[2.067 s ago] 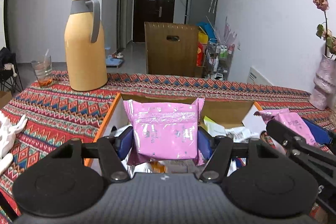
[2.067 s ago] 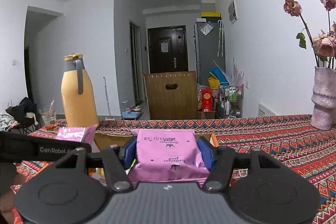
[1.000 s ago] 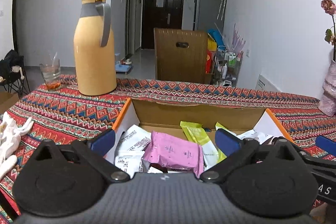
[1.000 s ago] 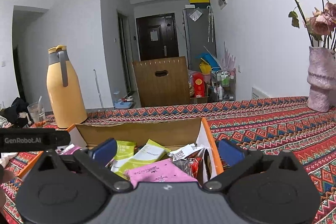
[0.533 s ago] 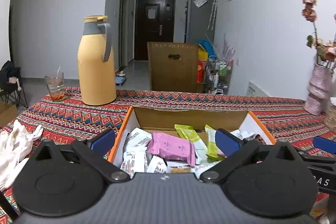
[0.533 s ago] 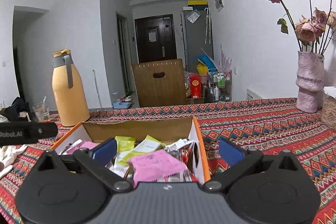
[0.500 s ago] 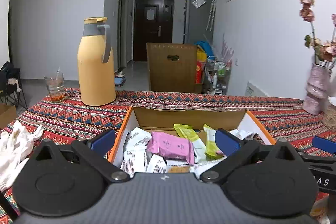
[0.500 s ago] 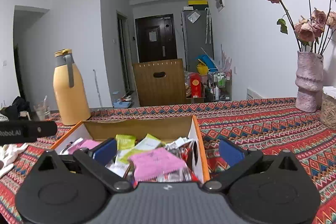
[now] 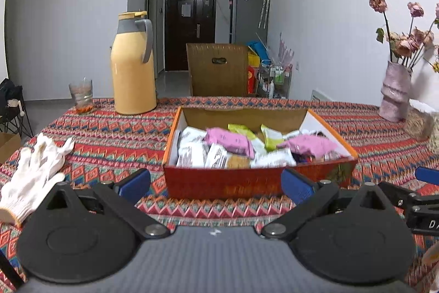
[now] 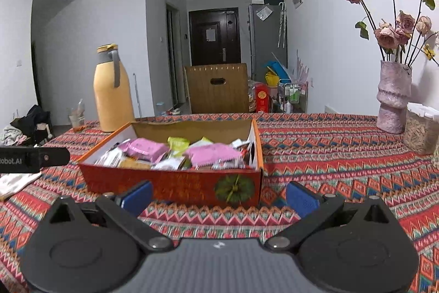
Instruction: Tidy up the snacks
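Observation:
An orange cardboard box [image 9: 247, 180] stands on the patterned tablecloth, also in the right wrist view [image 10: 175, 186]. It holds several snack packets: two pink packets [image 9: 227, 140] [image 9: 307, 143], white ones and green ones [image 9: 270, 136]. In the right wrist view the pink packets [image 10: 146, 147] [image 10: 211, 154] lie on top of the pile. My left gripper [image 9: 215, 183] is open and empty, a short way in front of the box. My right gripper [image 10: 218, 195] is open and empty, in front of the box's right half.
A yellow thermos [image 9: 133, 65] and a glass [image 9: 81, 95] stand at the back left. White gloves [image 9: 33, 166] lie on the left. A pink vase with dried roses [image 10: 392, 98] and a clear container [image 10: 421, 128] stand on the right. A wooden chair [image 9: 218, 69] is behind the table.
Both grippers let go of their pink packets into the box, opened, and pulled back toward the front of the table, so the whole box now shows.

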Tool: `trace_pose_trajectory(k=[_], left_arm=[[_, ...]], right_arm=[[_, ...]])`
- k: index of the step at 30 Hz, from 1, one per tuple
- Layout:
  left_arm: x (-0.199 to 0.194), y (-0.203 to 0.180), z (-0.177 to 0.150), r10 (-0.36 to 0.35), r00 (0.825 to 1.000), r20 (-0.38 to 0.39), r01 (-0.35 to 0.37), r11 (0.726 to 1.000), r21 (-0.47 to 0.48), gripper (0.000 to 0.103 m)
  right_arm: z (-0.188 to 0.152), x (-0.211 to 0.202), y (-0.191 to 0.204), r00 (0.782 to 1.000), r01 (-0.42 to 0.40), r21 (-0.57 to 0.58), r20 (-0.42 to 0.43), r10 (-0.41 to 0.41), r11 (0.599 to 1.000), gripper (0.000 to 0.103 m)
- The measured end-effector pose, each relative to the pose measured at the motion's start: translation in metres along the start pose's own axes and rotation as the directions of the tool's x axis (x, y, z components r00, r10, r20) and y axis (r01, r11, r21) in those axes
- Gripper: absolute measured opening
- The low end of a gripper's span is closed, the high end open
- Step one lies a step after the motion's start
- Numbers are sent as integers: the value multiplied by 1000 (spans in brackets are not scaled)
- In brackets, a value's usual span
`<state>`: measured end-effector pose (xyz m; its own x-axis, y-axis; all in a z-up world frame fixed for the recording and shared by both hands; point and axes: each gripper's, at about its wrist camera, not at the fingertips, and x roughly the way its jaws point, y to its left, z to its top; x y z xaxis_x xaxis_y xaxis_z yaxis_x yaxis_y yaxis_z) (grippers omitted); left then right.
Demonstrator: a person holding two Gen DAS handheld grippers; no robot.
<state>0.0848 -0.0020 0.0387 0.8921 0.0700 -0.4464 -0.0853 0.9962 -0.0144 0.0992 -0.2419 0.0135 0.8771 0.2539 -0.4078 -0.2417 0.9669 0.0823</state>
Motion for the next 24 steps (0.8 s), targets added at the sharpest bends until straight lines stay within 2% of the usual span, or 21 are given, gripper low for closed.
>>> trace_pose_trajectory(k=[12,24], left_arm=[[-8,9,-48,-55,994,-94,55,998,-6,103],[-1,9,-55,-66,990,-124,65,998,-12,103]], right_arm=[[-31,-11,10,996,-42,23,-78,43,999,103],[-41,0,7,992,-32,41,-121,37,999,103]])
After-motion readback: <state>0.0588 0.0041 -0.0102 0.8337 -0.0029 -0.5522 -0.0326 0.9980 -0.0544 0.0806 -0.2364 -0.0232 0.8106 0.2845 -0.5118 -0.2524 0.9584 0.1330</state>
